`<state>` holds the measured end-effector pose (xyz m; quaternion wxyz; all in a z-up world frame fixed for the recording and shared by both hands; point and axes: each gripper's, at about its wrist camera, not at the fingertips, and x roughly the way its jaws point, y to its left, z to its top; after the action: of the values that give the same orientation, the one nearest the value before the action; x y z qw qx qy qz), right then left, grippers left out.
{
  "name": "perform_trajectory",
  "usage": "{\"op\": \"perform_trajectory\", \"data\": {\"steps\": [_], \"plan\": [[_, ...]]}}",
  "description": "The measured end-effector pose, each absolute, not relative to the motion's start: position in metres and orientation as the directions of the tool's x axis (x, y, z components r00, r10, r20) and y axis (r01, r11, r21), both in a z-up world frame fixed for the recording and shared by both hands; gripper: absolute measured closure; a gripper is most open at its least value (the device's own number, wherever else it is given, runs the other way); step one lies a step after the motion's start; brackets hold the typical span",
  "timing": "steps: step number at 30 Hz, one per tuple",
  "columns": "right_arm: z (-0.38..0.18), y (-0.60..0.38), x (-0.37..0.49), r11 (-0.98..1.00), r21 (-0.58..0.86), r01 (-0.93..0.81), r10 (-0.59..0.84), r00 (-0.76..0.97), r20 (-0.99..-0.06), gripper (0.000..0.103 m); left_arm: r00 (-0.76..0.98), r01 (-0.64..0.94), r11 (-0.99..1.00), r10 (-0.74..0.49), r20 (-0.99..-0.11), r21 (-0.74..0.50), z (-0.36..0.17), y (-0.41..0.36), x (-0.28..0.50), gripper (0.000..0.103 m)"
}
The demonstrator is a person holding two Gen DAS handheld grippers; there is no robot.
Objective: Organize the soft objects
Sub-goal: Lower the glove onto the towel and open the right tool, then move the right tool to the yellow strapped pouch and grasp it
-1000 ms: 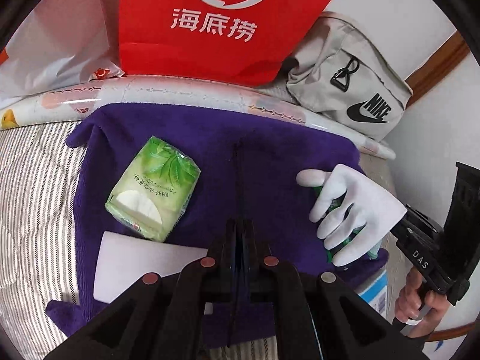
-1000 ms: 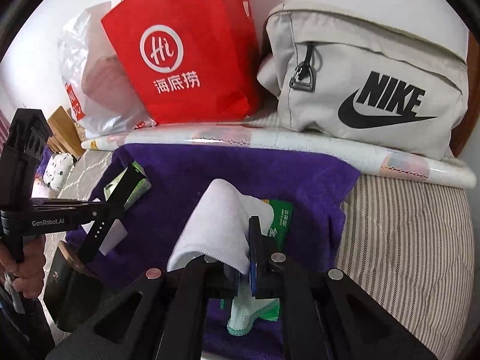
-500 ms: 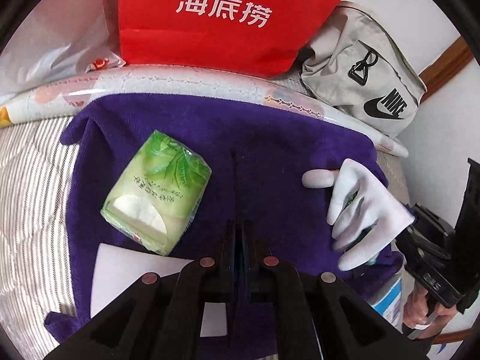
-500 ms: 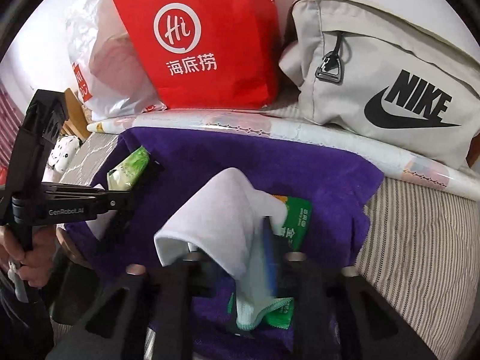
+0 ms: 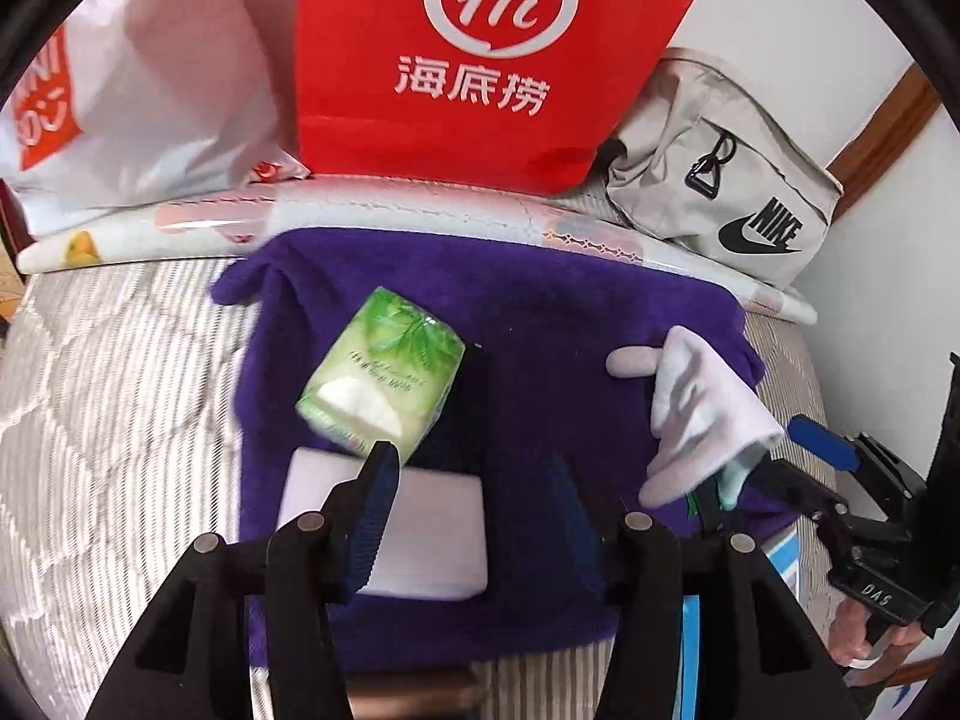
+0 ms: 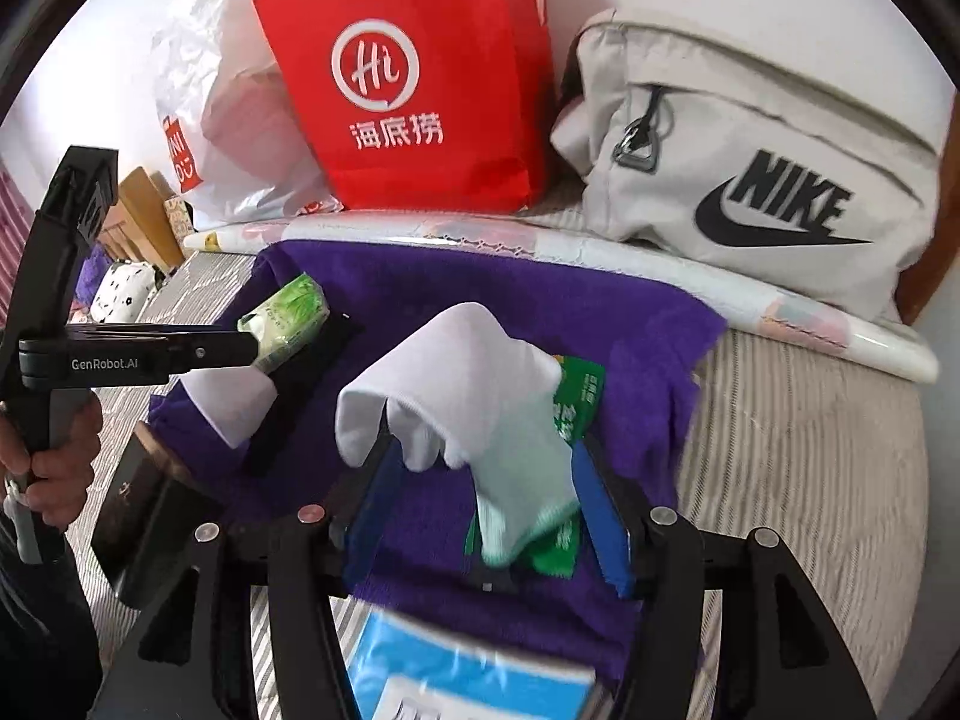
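A purple towel lies spread on the striped bed. On it are a green tissue pack, a white sponge block and a white glove over a green packet. My left gripper is open above the towel, its left finger over the sponge. My right gripper is open, its jaws either side of the white glove, which lies loose between them. The tissue pack and the sponge also show in the right wrist view.
A red paper bag, a white plastic bag and a grey Nike bag stand at the back behind a rolled mat. A blue-and-white box sits at the towel's near edge. A dark box is left.
Both grippers have opened. The right gripper has let go of the white glove, which now lies on the green packet. The left gripper has pulled back a little.
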<state>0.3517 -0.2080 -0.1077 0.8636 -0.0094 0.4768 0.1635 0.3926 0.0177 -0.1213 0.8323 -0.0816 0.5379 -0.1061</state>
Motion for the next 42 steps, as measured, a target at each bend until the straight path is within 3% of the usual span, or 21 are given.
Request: {"op": "perform_trajectory", "data": {"steps": [11, 20, 30, 34, 42], "plan": [[-0.06, -0.207, 0.275, 0.953, 0.12, -0.278, 0.269, 0.597, -0.755, 0.044, 0.534, 0.119, 0.979, -0.206, -0.82, -0.168, -0.073, 0.021, 0.318, 0.053], [-0.041, -0.197, 0.197, 0.952, 0.131, -0.276, 0.282, 0.629, -0.725, 0.044, 0.536, 0.18, 0.966, -0.256, -0.804, -0.187, -0.054, 0.017, 0.244, 0.053], [-0.076, -0.18, 0.122, 0.938, 0.179, -0.296, 0.32, 0.549, -0.772, 0.044, 0.5, 0.163, 0.965, -0.261, -0.826, -0.206, -0.076, 0.034, 0.186, 0.053], [-0.097, -0.17, 0.101, 0.922, 0.228, -0.313, 0.363, 0.491, -0.792, 0.036, 0.488, 0.169, 0.961, -0.276, -0.828, -0.22, -0.088, 0.037, 0.169, 0.053], [-0.133, -0.154, 0.077, 0.909, 0.229, -0.349, 0.376, 0.446, -0.812, 0.035, 0.457, 0.179, 0.943, -0.332, -0.825, -0.28, -0.112, 0.043, 0.142, 0.052]]}}
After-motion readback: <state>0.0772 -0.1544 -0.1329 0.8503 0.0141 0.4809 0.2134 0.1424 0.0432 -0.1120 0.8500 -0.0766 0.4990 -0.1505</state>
